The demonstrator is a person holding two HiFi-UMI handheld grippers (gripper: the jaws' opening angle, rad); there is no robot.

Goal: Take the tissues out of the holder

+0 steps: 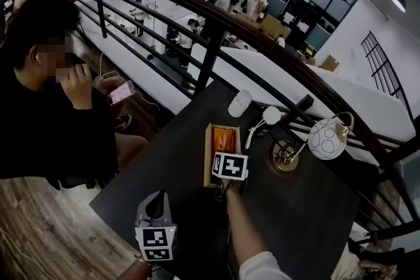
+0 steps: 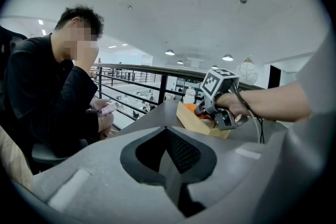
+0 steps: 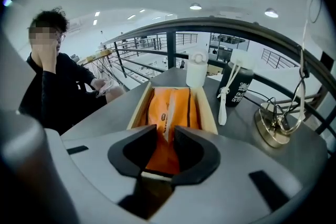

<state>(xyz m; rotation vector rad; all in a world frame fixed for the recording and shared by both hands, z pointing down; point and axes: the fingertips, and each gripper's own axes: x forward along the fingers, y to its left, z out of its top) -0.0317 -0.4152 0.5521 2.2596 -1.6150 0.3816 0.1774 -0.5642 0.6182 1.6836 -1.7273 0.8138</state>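
Two grippers are being counted: left gripper (image 1: 156, 205) at lower left, right gripper (image 3: 166, 131) at centre. One holder (image 3: 208, 112), one tissue pack (image 3: 181, 107), one white bottle (image 3: 196, 72), one dark can (image 3: 240, 93), one lamp (image 1: 327, 139), one table (image 1: 308, 213) and one seated person (image 1: 46, 121) at upper left are being shown.

Dark table (image 1: 308, 206) (holder (image 1: 208, 151), lamp (image 1: 285, 158), bottle (image 1: 239, 103))

tissues (image 3: 181, 105) in holder (image 3: 138, 107) | holder on table (image 1: 308, 206) | lamp (image 1: 326, 138) right of holder
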